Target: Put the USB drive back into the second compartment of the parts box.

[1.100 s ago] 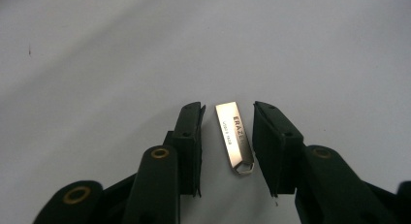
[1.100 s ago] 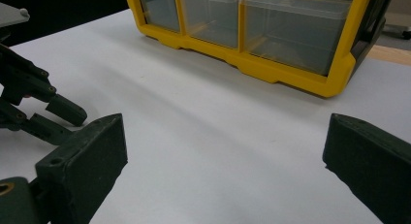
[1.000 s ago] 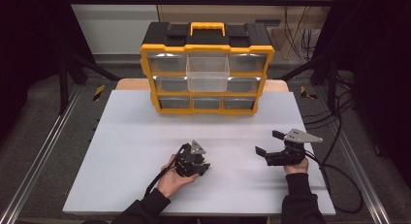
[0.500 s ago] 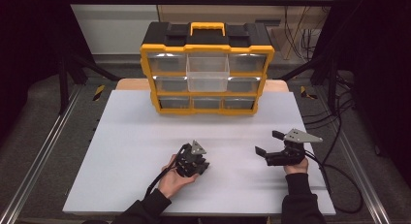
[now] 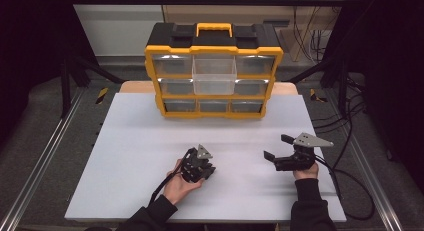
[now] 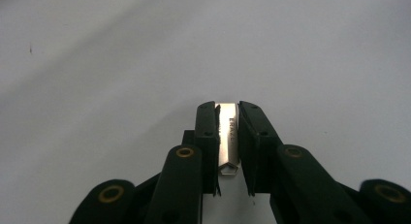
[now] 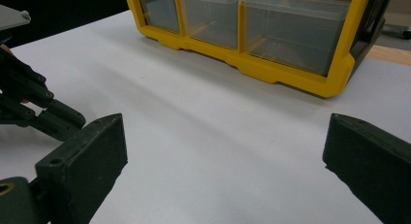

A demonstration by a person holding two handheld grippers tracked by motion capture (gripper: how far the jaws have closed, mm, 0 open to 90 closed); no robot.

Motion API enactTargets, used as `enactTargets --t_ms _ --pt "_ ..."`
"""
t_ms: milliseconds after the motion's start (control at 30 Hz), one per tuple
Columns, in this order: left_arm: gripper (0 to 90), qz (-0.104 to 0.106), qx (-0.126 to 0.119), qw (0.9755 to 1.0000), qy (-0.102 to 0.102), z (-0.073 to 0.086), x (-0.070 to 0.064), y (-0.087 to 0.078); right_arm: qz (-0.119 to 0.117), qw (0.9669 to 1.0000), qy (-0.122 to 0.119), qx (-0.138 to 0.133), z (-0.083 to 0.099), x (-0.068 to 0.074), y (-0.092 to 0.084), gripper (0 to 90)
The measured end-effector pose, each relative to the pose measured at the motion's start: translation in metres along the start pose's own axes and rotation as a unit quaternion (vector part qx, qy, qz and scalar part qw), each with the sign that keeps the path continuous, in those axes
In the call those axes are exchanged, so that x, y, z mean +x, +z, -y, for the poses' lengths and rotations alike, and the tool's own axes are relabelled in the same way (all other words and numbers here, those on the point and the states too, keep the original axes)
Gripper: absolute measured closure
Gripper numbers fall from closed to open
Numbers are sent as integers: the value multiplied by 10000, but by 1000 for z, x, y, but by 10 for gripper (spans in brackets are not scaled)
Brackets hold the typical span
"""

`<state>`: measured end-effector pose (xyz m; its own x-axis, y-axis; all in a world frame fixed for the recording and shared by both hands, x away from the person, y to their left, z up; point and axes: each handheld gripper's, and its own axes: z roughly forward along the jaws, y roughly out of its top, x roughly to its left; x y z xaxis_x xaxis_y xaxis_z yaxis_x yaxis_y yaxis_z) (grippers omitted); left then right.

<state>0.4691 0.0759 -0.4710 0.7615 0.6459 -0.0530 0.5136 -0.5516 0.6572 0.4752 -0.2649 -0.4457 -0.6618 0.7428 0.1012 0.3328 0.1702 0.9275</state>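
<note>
My left gripper (image 6: pixel 228 112) is shut on a small flat silver metal piece (image 6: pixel 228 136) with stamped lettering, pointing down at the white table. In the high view that gripper (image 5: pixel 199 166) sits near the table's front centre, held in a hand. My right gripper (image 5: pixel 276 148) is open at the front right, jaws spread wide with nothing between them; in its own view the jaws (image 7: pixel 223 156) frame bare table and the organizer. A yellow and black drawer organizer (image 5: pixel 214 71) stands at the back centre, its clear top middle drawer (image 5: pixel 214 76) pulled out.
The white table top (image 5: pixel 130 141) spreads between the organizer and my hands. Cables (image 5: pixel 350 176) trail off the right edge. Metal frame rails (image 5: pixel 45 156) run along both sides. In the right gripper view the left gripper (image 7: pixel 29 98) shows at the left edge.
</note>
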Motion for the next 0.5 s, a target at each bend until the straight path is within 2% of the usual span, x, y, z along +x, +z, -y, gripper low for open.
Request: enactTargets --t_ms 500 --pt "792 136 -55 9999 -15 0 3 -4 -17 10000 -17 -10 0 0 0 27"
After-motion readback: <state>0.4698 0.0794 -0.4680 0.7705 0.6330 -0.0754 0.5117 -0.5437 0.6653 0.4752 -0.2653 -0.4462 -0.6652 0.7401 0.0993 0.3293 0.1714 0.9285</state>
